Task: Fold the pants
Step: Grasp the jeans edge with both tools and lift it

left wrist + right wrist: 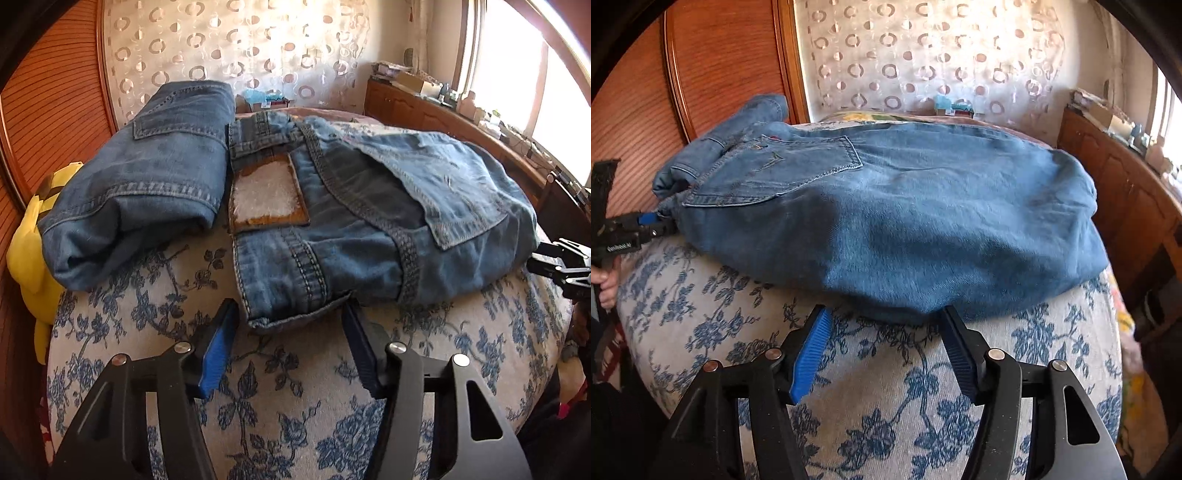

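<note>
Denim jeans (332,236) sit between both spread grippers (291,325) (882,328) (nothing pinched yet); grab the near edge evenly.

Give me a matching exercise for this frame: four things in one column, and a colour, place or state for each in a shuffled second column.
1. jeans being folded
2. folded jeans
3. plush toy
4. left gripper

A. yellow, at the bed's left edge
B. open at the waistband corner
C. leather patch showing
D. lying left of the other pair

Pairs: 1-C, 2-D, 3-A, 4-B
</note>
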`<action>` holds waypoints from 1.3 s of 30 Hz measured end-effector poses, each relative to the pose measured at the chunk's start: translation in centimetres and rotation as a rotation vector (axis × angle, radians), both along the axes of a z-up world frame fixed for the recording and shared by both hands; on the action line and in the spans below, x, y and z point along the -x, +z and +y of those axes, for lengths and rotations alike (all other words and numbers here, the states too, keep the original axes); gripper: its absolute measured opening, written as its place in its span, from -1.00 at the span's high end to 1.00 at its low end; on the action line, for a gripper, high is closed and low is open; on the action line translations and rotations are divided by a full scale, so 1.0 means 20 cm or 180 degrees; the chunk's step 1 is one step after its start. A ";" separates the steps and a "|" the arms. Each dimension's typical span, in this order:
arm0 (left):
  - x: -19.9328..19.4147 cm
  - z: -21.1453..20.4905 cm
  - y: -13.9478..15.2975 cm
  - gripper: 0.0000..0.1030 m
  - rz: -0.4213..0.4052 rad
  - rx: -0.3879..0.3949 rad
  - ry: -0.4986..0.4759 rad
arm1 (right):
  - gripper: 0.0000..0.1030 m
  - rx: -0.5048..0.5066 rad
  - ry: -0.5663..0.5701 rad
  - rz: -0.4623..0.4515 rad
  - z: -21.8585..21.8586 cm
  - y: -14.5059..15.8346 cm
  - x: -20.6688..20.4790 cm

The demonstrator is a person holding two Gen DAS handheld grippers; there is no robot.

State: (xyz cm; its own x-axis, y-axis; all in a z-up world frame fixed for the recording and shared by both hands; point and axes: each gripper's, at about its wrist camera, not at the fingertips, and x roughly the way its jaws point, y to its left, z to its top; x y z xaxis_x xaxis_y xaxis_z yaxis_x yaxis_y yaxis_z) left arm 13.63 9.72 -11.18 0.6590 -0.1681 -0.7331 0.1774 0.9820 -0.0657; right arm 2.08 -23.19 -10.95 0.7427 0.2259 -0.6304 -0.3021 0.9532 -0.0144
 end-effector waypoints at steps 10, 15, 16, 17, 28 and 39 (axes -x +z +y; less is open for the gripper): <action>0.03 0.04 0.11 0.65 -0.0234 0.0062 -0.0042 | 0.78 0.0003 -0.0017 -0.0217 0.14 0.03 -0.09; 0.05 0.01 0.26 0.75 -0.0470 0.0040 -0.0030 | 0.88 -0.0076 0.0019 -0.0418 0.11 0.13 -0.06; 0.05 0.01 0.31 0.75 -0.0538 0.0051 -0.0024 | 0.89 -0.0096 0.0027 -0.0451 0.11 0.17 -0.05; 0.07 0.01 0.36 0.75 -0.0603 0.0076 -0.0020 | 0.89 -0.0099 0.0031 -0.0496 0.10 0.20 -0.03; 0.33 0.04 0.67 0.77 -0.1030 0.0171 0.0015 | 0.90 -0.0179 0.0226 -0.0781 0.06 0.39 0.27; 0.53 0.06 0.44 0.68 -0.0522 0.0061 -0.0069 | 0.81 -0.0345 0.0392 -0.0386 -0.05 0.29 0.36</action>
